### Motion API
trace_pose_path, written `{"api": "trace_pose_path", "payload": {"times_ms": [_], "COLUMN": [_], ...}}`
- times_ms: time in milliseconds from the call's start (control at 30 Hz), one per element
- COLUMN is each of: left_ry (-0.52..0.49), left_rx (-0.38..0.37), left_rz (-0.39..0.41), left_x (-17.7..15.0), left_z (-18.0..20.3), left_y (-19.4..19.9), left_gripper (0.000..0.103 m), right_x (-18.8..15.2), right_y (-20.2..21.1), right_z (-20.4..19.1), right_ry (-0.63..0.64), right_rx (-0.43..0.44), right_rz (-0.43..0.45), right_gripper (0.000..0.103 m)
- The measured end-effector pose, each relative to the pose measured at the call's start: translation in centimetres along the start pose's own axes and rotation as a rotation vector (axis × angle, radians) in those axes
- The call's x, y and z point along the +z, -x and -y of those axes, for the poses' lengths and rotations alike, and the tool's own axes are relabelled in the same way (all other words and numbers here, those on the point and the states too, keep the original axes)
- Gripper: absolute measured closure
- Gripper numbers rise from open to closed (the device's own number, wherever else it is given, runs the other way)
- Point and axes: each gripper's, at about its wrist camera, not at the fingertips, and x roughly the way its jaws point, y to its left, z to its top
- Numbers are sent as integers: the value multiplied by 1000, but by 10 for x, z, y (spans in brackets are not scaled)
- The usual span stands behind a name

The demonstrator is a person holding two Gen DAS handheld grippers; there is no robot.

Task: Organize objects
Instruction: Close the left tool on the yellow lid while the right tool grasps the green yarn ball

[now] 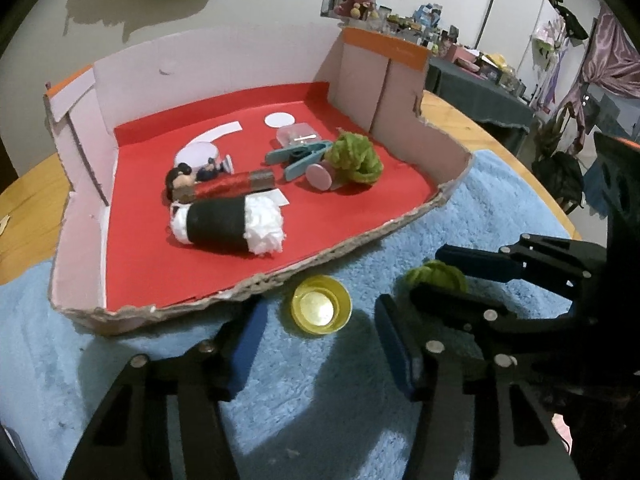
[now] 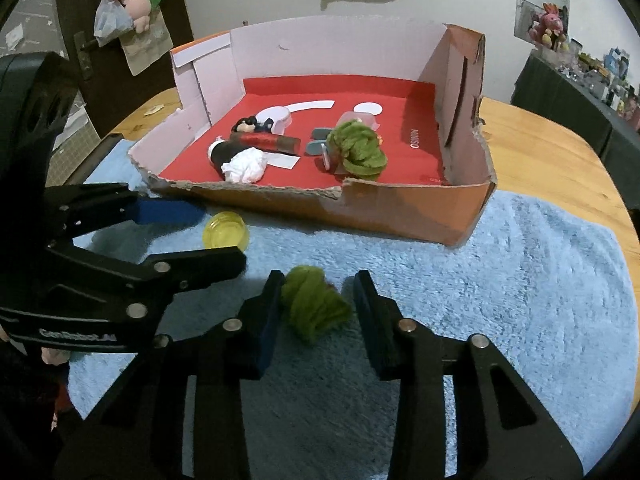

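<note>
Right wrist view: the right gripper point(image 2: 316, 312) straddles a green yarn ball point(image 2: 316, 308) on the blue towel point(image 2: 520, 280).
Its left pad touches; right pad's contact unclear. Left wrist view alone shows the left gripper point(image 1: 320, 344) spread around a yellow cap point(image 1: 321, 304) at the box's point(image 1: 280, 280) torn front edge.

both wrists look down at box point(image 1: 256, 168).

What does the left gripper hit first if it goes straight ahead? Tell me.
The yellow cup, on the blue towel just ahead of the left gripper, roughly centred between its fingers. Behind that comes the cardboard tray's torn front wall. Exact gap is hard to judge.
</note>
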Motion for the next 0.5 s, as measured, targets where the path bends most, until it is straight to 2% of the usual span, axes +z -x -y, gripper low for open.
{"api": "trace_pose_path", "payload": {"times_ms": [133,267,500], "left_ry": [-18,-16,-11], "left_rx": [24,48,31], "left_rz": [2,11,31], "left_x": [0,0,-6], "left_z": [5,5,6], "left_y": [-3,-3,6], "left_gripper": [52,71,71], "right_x": [0,0,-1], "right_y": [-2,-5,-1], "right_z": [0,0,-5], "right_ry": [1,-5,6], "right_rx": [3,1,0], "right_rz": [-5,-11,-8], "right_gripper": [72,73,76]}}
